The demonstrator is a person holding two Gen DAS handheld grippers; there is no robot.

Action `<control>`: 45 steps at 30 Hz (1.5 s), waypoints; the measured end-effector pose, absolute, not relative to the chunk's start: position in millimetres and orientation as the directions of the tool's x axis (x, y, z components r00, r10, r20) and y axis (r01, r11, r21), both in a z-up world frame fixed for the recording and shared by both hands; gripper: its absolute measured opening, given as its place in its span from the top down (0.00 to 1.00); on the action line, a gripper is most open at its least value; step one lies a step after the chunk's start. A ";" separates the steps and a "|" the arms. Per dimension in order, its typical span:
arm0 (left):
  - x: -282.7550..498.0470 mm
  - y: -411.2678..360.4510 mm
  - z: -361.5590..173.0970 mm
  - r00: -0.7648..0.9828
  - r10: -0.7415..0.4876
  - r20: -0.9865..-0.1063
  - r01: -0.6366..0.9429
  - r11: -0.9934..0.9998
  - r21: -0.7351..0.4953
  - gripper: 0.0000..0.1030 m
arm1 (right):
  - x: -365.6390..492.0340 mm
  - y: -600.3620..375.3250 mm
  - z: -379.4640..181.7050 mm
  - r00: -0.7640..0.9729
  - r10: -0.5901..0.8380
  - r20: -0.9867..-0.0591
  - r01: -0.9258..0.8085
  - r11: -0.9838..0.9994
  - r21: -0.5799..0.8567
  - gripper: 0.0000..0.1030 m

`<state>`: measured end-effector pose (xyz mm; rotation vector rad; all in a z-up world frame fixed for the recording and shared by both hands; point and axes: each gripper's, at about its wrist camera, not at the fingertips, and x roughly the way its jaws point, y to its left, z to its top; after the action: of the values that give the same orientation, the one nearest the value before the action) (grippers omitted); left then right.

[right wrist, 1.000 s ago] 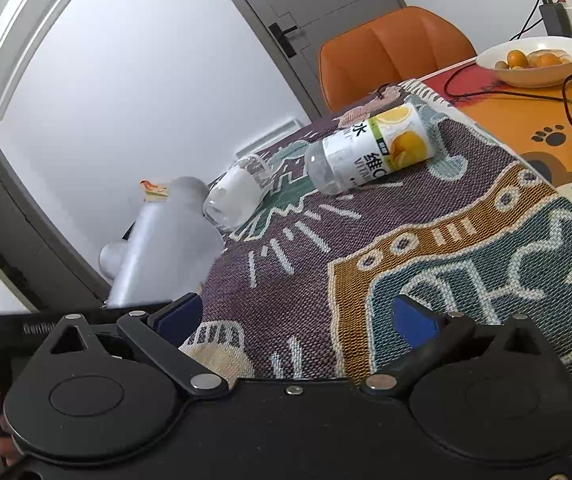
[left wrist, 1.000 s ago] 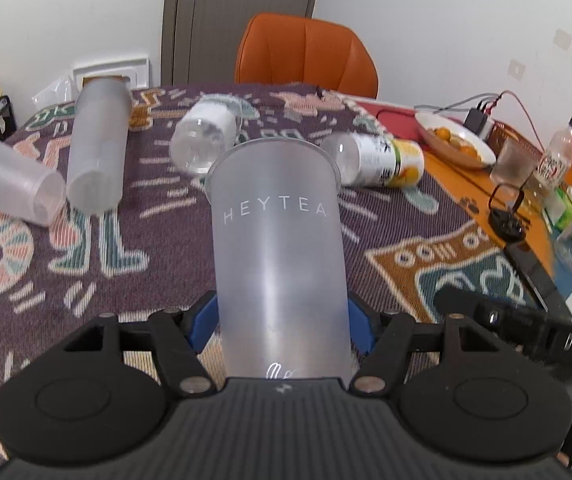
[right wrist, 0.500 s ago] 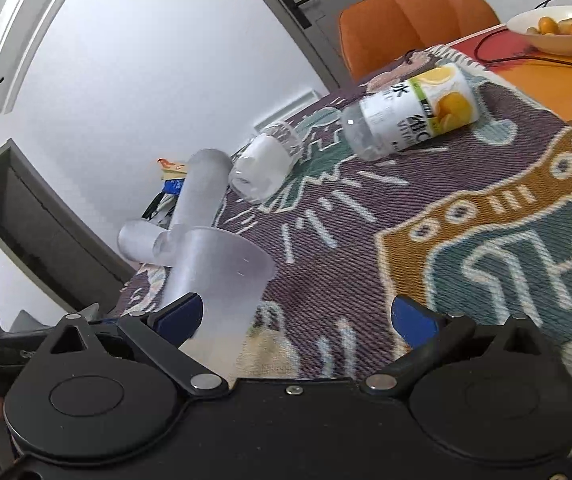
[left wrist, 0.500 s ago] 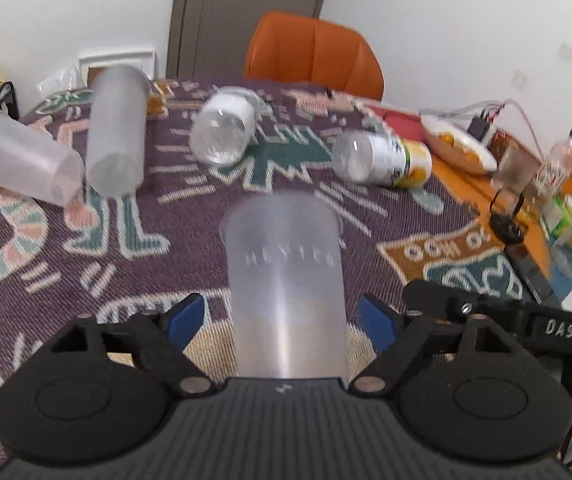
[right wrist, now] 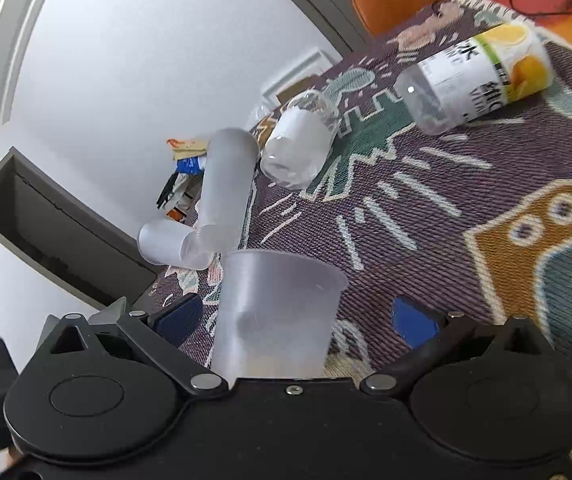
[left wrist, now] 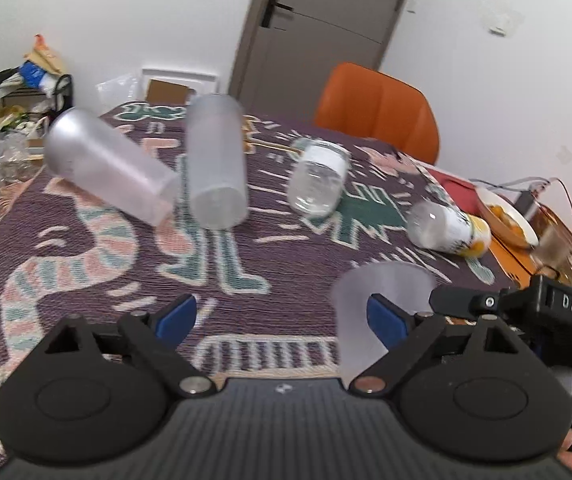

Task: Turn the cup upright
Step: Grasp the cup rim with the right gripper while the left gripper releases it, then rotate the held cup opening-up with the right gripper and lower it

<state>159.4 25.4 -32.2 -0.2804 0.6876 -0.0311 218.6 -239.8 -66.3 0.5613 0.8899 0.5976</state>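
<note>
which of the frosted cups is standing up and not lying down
The frosted cup nearest the camera, between the open right gripper's fingers, stands with its mouth up. The two other frosted cups farther back lie on their sides on the patterned cloth.

Cup [right wrist: 274, 312] upright on rug [right wrist: 425, 216]; two cups [left wrist: 217, 168] lying behind; bottle [right wrist: 477, 76] right.

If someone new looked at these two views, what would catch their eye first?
Probably the frosted cup standing upright, mouth up, on the patterned cloth between the open right gripper fingers. Beyond it, two frosted cups and two bottles lie on their sides. The left gripper is open and empty.
</note>
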 end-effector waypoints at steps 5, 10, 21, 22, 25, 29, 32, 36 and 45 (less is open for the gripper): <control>155.4 48.0 -36.7 0.777 -0.090 -0.623 -0.111 0.955 -0.276 0.11 | 236.9 -224.1 -73.7 0.434 0.693 -0.575 -0.229 0.703 0.674 0.00; 154.5 66.2 -40.7 0.776 -0.071 -0.626 -0.151 0.944 -0.294 0.11 | 245.7 -208.0 -79.0 0.381 0.702 -0.602 -0.235 0.703 0.671 0.00; 149.3 87.8 -46.6 0.773 -0.052 -0.632 -0.195 0.929 -0.316 0.11 | 257.5 -194.3 -87.9 0.344 0.694 -0.633 -0.232 0.716 0.658 0.00; 148.2 89.2 -45.8 0.775 -0.051 -0.629 -0.198 0.927 -0.319 0.11 | 258.0 -194.9 -88.3 0.344 0.696 -0.630 -0.227 0.713 0.664 0.00; 144.1 90.6 -42.9 0.780 -0.046 -0.624 -0.204 0.924 -0.324 0.11 | 259.9 -196.0 -89.2 0.352 0.692 -0.630 -0.219 0.716 0.663 0.21; 135.0 89.5 -37.8 0.791 -0.043 -0.610 -0.198 0.925 -0.323 0.11 | 251.2 -202.9 -85.9 0.382 0.705 -0.598 -0.224 0.698 0.680 0.21; 128.4 88.4 -35.6 0.796 -0.040 -0.604 -0.198 0.926 -0.322 0.11 | 235.5 -206.7 -73.3 0.423 0.713 -0.560 -0.282 0.690 0.667 0.22; 119.5 85.4 -31.0 0.808 -0.041 -0.588 -0.189 0.927 -0.324 0.11 | 208.1 -206.9 -48.5 0.513 0.686 -0.516 -0.375 0.720 0.585 0.22; 104.2 84.1 -25.1 0.826 -0.043 -0.562 -0.175 0.929 -0.327 0.11 | 152.3 -188.6 0.3 0.724 0.551 -0.414 -0.497 0.834 0.241 0.22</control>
<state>104.2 84.1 -25.1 -0.3793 0.5979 0.0720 152.3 -188.6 0.3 0.1163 0.4932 0.5797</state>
